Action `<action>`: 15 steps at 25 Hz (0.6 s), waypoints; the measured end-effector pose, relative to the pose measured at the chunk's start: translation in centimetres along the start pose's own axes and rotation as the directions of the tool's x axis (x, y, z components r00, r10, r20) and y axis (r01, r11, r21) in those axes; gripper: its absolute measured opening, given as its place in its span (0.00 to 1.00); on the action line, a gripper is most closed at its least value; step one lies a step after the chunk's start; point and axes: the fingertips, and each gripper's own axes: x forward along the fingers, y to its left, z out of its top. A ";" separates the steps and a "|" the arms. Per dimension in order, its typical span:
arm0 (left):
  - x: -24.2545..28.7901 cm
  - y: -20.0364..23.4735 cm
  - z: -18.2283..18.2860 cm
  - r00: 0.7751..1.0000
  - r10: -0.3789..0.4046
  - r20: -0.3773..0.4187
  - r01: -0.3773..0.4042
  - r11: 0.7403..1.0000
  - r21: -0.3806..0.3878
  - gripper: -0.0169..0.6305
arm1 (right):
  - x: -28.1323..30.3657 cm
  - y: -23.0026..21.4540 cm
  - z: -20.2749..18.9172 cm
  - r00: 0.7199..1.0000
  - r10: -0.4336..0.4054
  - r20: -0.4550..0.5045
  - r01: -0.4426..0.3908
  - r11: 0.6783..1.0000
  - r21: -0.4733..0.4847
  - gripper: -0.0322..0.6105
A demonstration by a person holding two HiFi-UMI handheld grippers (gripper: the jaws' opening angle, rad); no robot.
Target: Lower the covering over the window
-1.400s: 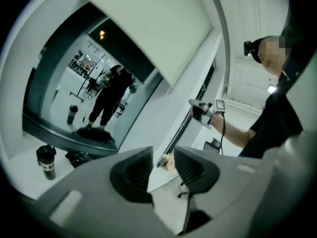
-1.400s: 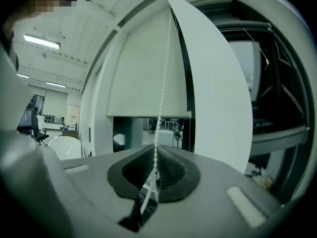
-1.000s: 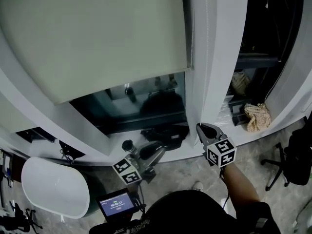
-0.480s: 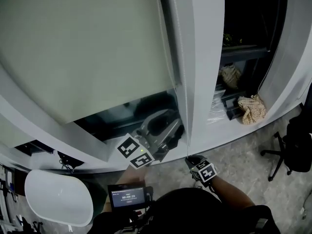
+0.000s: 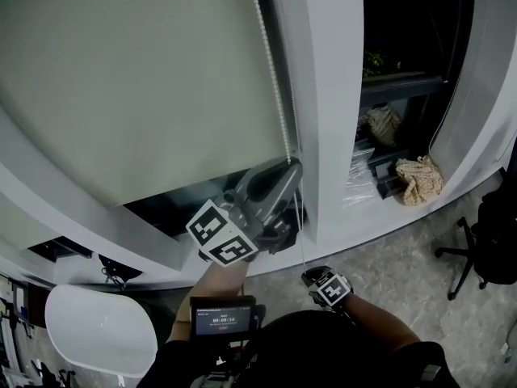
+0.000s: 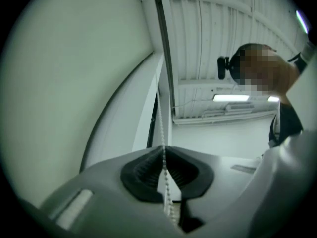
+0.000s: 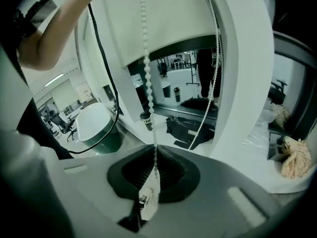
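Here, the blind [image 5: 137, 79] covers most of the window, w/ a dark strip of glass [image 5: 182, 194] below its lower edge. L gripper [image 5: 292, 168] is held high, angled up by the blind's right edge, jaws just closed tight on the bead chain [image 5: 275, 79]. R gripper [image 5: 310, 275] sits low near the person's body, tilted down, also clamped on the chain, further down.

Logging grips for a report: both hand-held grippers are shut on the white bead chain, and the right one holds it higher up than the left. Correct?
No: the left hand-held gripper, whose jaws have just closed, holds the white bead chain higher up, by the pale roller blind's bottom edge; the right hand-held gripper grips it lower. The head view shows this. The rest stands.
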 end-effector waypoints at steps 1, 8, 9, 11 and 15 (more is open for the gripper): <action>0.0 0.1 -0.2 1.000 0.014 -0.007 -0.014 1.000 0.016 0.04 | 0.0 -0.3 -0.6 1.000 -0.006 -0.005 0.006 1.000 0.018 0.07; -2.2 3.3 -2.1 0.992 0.124 -0.019 -0.124 0.992 -0.010 0.04 | -2.6 -5.0 -2.2 0.995 -0.100 0.016 0.094 0.969 0.230 0.09; -2.7 3.9 -3.4 0.987 0.150 -0.061 -0.150 0.989 0.006 0.04 | -3.3 -5.6 -2.2 0.993 -0.114 0.040 0.099 0.959 0.265 0.12; -4.0 5.1 -7.0 0.970 0.195 -0.148 -0.194 0.981 0.022 0.04 | -5.2 -7.2 -1.4 0.978 -0.164 0.133 0.108 0.930 0.350 0.22; -7.5 6.8 -16.3 0.926 0.245 -0.287 -0.274 0.959 -0.067 0.04 | -12.9 -10.7 4.6 0.840 -0.340 0.422 0.125 0.879 0.460 0.22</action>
